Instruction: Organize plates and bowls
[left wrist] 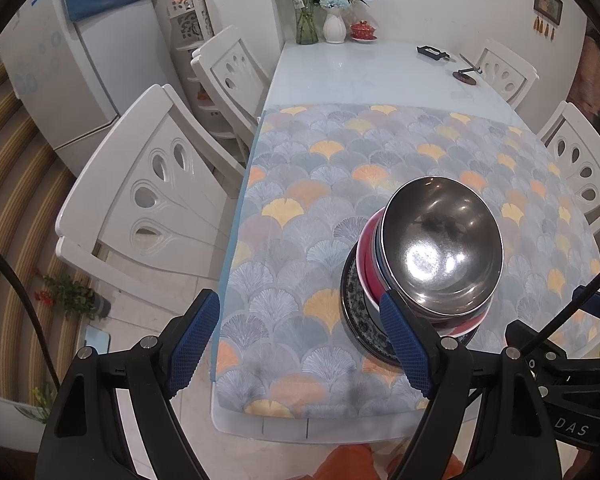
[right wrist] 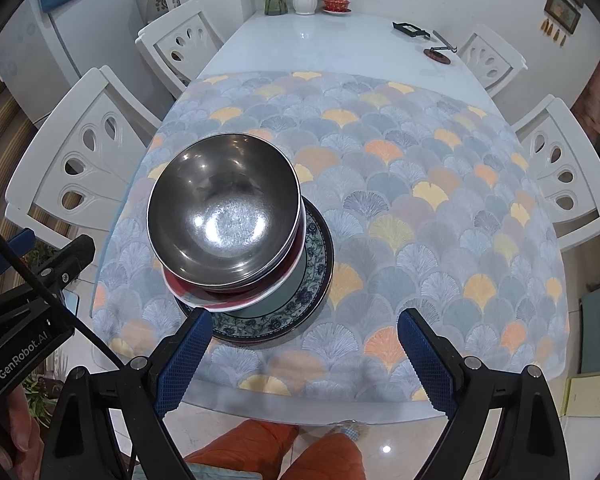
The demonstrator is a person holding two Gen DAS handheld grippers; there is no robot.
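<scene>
A shiny steel bowl tops a stack on the patterned tablecloth. Under it sit a red and white bowl and a dark blue-patterned plate. My left gripper is open and empty, hovering above the table's near left edge, with its right finger in front of the stack's left side. My right gripper also stands open with nothing between its fingers, above the table's near edge, just right of the stack. The left gripper's body shows at the left of the right wrist view.
White chairs stand on both sides of the table. Vases with flowers, a red lidded cup and small dark items sit at the far end. A fridge stands left. Orange trouser legs are below the table edge.
</scene>
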